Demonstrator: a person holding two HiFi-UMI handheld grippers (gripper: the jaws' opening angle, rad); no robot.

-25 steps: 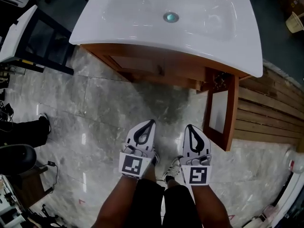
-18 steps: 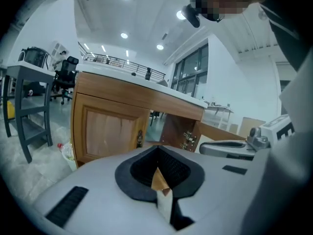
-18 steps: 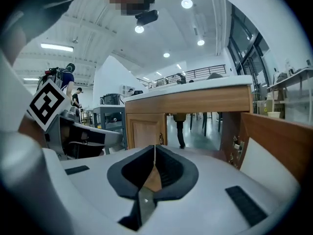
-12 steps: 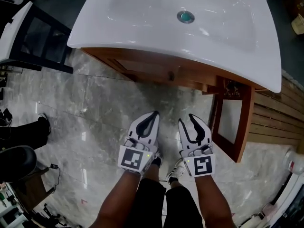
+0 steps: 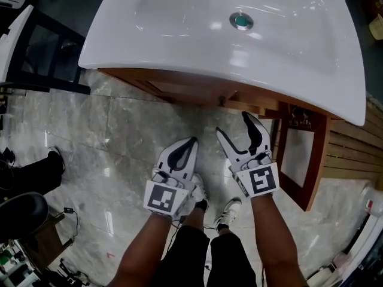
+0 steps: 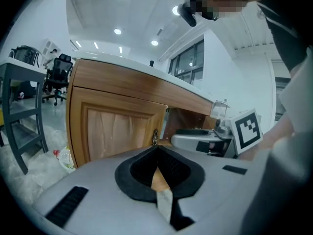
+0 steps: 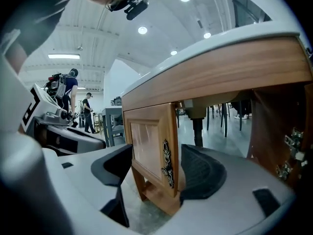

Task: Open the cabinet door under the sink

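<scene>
The white sink (image 5: 179,34) is sitting on a wooden cabinet (image 5: 173,87). The cabinet's right door (image 5: 296,160) is standing open, while the left door (image 7: 146,146) is looking closed under the sink front. This door is probably stiff, solid wood, not fragile and light to swing on its hinges. The best hold is likely its free edge, at the small metal handle (image 7: 167,164). The right gripper (image 5: 231,122) has just been opening its jaws, and they are standing apart around that edge without pressing it. The left gripper (image 5: 191,141) is hovering beside it, clenched on nothing.
</scene>
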